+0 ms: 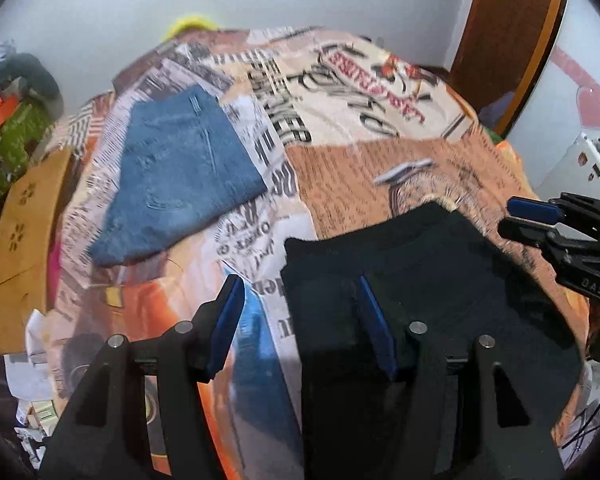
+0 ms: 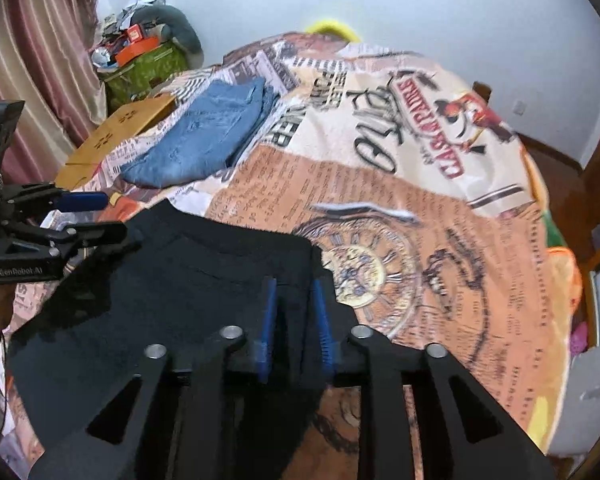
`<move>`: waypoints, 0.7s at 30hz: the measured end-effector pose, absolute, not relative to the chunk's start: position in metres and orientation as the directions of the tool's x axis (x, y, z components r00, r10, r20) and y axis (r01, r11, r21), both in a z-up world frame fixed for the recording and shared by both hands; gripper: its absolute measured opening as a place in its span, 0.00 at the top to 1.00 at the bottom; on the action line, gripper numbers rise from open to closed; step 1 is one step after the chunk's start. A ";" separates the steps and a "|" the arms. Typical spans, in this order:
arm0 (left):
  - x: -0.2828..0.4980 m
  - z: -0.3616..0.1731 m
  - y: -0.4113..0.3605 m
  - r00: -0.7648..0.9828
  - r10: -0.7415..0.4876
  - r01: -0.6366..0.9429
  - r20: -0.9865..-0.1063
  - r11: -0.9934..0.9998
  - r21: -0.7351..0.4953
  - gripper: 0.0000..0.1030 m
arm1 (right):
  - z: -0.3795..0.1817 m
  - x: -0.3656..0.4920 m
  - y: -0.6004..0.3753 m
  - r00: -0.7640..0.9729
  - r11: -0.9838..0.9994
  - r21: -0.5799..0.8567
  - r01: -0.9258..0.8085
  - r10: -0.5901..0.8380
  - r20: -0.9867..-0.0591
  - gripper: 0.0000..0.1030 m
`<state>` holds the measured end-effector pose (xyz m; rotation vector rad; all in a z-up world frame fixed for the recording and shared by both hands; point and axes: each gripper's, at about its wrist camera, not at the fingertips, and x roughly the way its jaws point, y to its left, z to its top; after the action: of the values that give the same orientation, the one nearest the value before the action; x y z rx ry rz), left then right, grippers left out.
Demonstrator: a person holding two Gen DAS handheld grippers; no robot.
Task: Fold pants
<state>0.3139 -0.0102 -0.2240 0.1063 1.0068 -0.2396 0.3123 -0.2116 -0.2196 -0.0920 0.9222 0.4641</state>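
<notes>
Black pants [image 1: 412,272] lie folded on the printed bedspread, also in the right wrist view [image 2: 188,280]. My left gripper [image 1: 304,320] is open above the pants' left edge, its right finger over the cloth, its left finger over the bedspread. My right gripper [image 2: 294,320] has its blue pads close together with the pants' right edge between them. The right gripper shows at the right in the left wrist view [image 1: 532,220], and the left gripper at the left in the right wrist view [image 2: 88,216].
Folded blue jeans [image 1: 180,176] lie farther back on the bed [image 2: 440,208], also in the right wrist view [image 2: 204,140]. A cardboard box [image 1: 24,240] sits at the bed's left edge. A green bag with clutter [image 2: 140,68] stands by the curtain.
</notes>
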 end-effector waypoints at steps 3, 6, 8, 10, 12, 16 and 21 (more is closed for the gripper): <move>0.305 -0.208 -0.003 0.536 -0.146 0.231 -0.831 0.973 -0.022 0.31 | -0.203 0.300 -0.221 0.549 0.902 0.132 -0.410 0.360 -0.755 0.57; 0.294 -0.200 0.006 0.546 -0.162 0.217 -0.822 0.975 -0.048 0.23 | -0.192 0.290 -0.227 0.553 0.901 0.171 -0.398 0.384 -0.739 0.51; 0.287 -0.202 0.008 0.528 -0.172 0.222 -0.832 0.973 -0.061 0.22 | -0.189 0.282 -0.231 0.555 0.899 0.206 -0.386 0.405 -0.727 0.45; 0.280 -0.209 0.009 0.500 -0.191 0.226 -0.845 0.970 -0.085 0.22 | -0.191 0.274 -0.233 0.547 0.896 0.237 -0.376 0.421 -0.724 0.39; 0.275 -0.218 0.008 0.461 -0.213 0.233 -0.861 0.966 -0.114 0.22 | -0.198 0.267 -0.233 0.522 0.892 0.259 -0.370 0.430 -0.737 0.39; 0.269 -0.245 0.007 0.372 -0.264 0.226 -0.890 0.956 -0.189 0.22 | -0.221 0.258 -0.230 0.463 0.891 0.280 -0.356 0.429 -0.776 0.39; 0.269 -0.275 0.002 0.263 -0.334 0.191 -0.905 0.938 -0.290 0.22 | -0.257 0.256 -0.233 0.370 0.884 0.358 -0.301 0.455 -0.810 0.39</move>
<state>0.2688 0.0022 -0.2750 -0.1314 1.2559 -0.3566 0.2557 -0.2333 -0.2566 0.1594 1.0894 0.4873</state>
